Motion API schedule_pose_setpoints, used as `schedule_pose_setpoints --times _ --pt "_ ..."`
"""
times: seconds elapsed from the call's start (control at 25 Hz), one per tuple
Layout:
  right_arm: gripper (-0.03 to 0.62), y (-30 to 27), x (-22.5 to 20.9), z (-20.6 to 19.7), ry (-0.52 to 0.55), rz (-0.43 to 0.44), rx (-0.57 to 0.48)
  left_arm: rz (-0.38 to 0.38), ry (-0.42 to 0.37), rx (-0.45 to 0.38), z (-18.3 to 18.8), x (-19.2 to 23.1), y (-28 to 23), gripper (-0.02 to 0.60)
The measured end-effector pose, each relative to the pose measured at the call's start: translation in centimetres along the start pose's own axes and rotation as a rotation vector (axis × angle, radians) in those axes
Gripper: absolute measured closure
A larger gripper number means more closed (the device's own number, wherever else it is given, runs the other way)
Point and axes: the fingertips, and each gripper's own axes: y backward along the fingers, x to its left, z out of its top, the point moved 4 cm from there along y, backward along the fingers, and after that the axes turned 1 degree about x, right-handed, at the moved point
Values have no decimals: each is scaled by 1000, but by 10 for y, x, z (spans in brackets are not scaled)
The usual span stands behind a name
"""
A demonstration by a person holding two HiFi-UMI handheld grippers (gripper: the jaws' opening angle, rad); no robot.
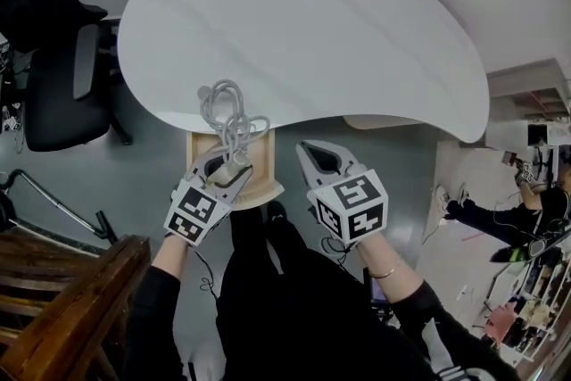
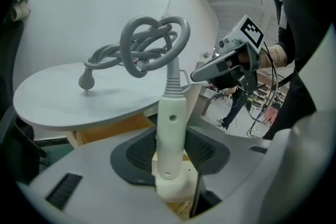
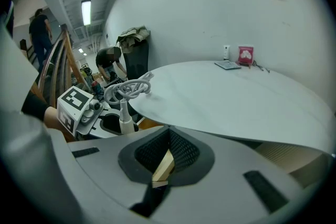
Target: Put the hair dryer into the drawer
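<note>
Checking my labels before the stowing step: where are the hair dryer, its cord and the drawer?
White plastic hair dryer [image 2: 171, 134], left gripper view, on its handle.
Grey coiled cord [image 2: 128, 45], left gripper view, on the coil's left loop.
Open light wooden drawer [image 1: 265, 167], head view, on its right wall.

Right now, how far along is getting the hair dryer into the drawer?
Done: the drawer stands open under the table. In hand: the left gripper clamps the hair dryer over it. Left: lower it in, release, and bring in the coiled cord, which sits above the table edge.
</note>
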Motion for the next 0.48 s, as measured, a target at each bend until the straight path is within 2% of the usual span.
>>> schedule_pose_setpoints --times 0.48 --pt "591 -10 9 -10 -4 16 37 -37 -23 90 -26 -1 -6 405"
